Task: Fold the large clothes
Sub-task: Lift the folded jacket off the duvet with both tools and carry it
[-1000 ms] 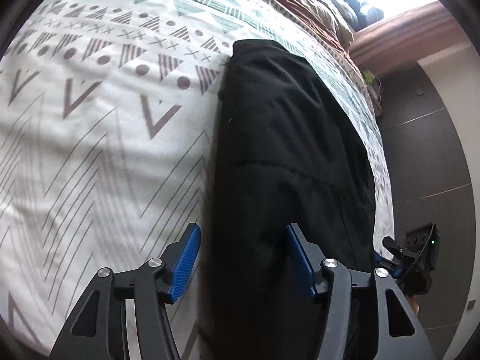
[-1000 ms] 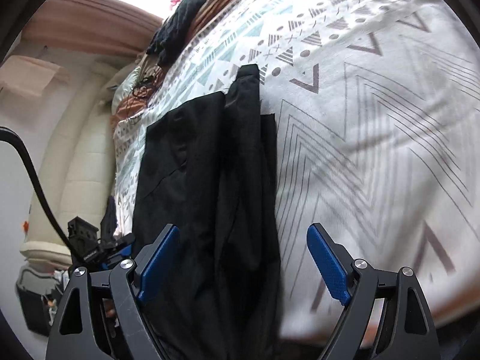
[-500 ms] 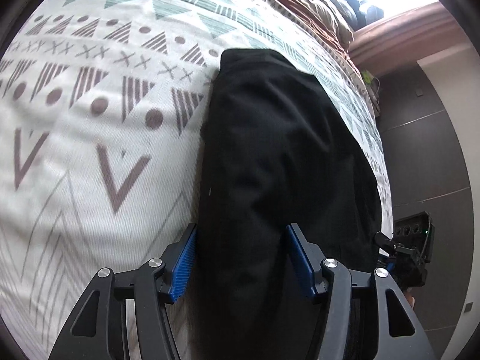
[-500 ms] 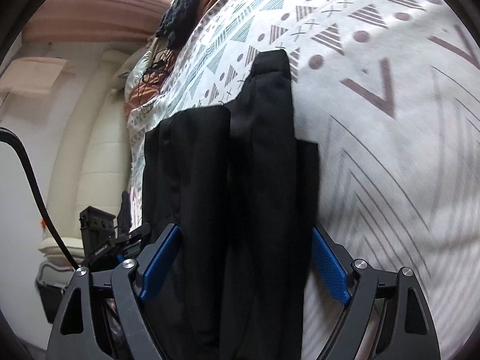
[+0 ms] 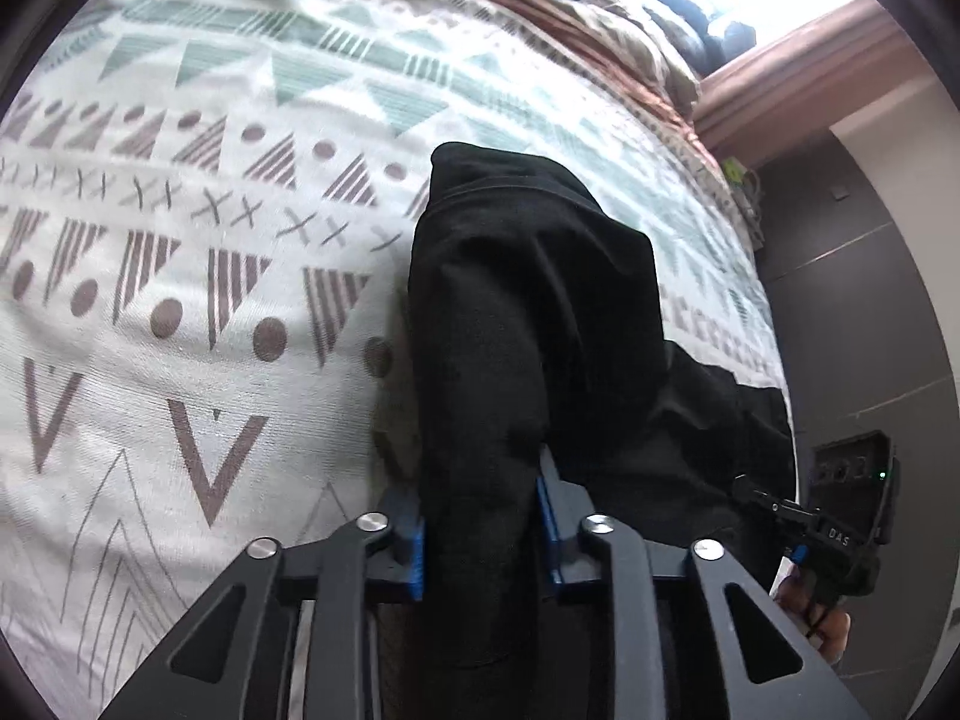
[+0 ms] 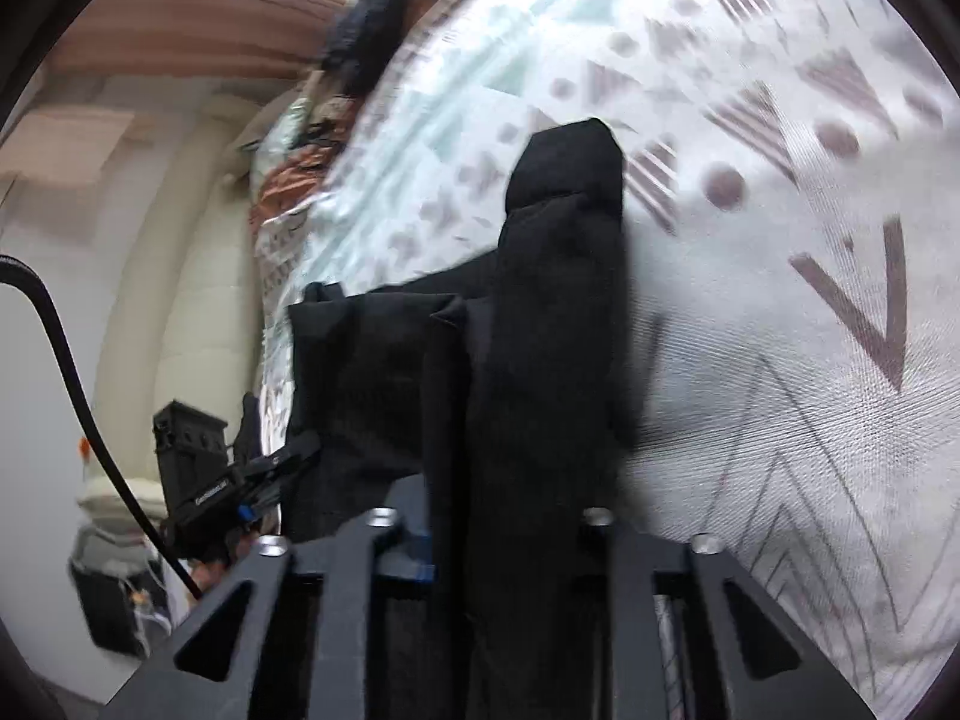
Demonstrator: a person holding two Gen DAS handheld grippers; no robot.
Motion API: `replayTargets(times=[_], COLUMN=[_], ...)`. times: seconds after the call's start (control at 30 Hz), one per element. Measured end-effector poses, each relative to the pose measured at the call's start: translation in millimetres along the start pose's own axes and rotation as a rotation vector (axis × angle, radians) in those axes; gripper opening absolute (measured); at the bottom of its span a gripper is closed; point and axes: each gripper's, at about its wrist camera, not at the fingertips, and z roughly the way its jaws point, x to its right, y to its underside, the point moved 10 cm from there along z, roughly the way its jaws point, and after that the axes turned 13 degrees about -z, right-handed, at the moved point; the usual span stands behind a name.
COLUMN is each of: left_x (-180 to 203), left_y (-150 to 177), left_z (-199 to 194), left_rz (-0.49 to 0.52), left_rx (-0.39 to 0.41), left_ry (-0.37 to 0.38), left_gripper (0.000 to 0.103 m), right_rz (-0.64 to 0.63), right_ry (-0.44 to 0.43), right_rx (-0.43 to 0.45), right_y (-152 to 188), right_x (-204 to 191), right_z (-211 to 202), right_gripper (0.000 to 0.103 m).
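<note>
A black garment [image 5: 540,312] lies folded into a long strip on the patterned bedspread [image 5: 180,240]. My left gripper [image 5: 483,534] is shut on its near edge, the cloth bunched between the blue pads [image 5: 547,516]. In the right wrist view the same black garment [image 6: 540,360] is pinched by my right gripper [image 6: 510,546], whose pads are mostly hidden by the cloth. The garment is lifted and creased between the two grippers. Each gripper shows at the edge of the other's view: right [image 5: 840,534], left [image 6: 216,480].
The bed edge runs along the right in the left wrist view, with dark floor [image 5: 870,330] beyond. Brown bedding and dark clothes [image 5: 600,12] are piled at the head. A black cable [image 6: 78,390] hangs at the left in the right wrist view.
Both grippers moved forward over the garment's edge and closed on it. The cloth has bunched up and lifted between the fingers.
</note>
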Motion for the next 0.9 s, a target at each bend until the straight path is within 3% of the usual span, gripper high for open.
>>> replayTargets(times=[0.23,0.6,0.9], left_x=[39.5,149.6,262.2], left_y=[5.5,33.5,76.4], left_z=[-46.7,-110.5,-108.5], left_rz=[0.051,0.141,0.273], left_rx=[0.080,0.161,0.135], left_ry=[0.062,0.233,0.331], left_gripper=[0.021,0.021,0.021], right_rz=[-0.111,-0.268,-0.356], right_ry=[0.018,0.018,0.142], right_rx=[0.105,0.314,0.473], right_y=[-8.8,-14.8,-18.6], right_x=[-52.6,-123.4,-137.1], right_z=[-48.0,-169.9,-286.5], right_gripper=[0.016,0.016,0.016])
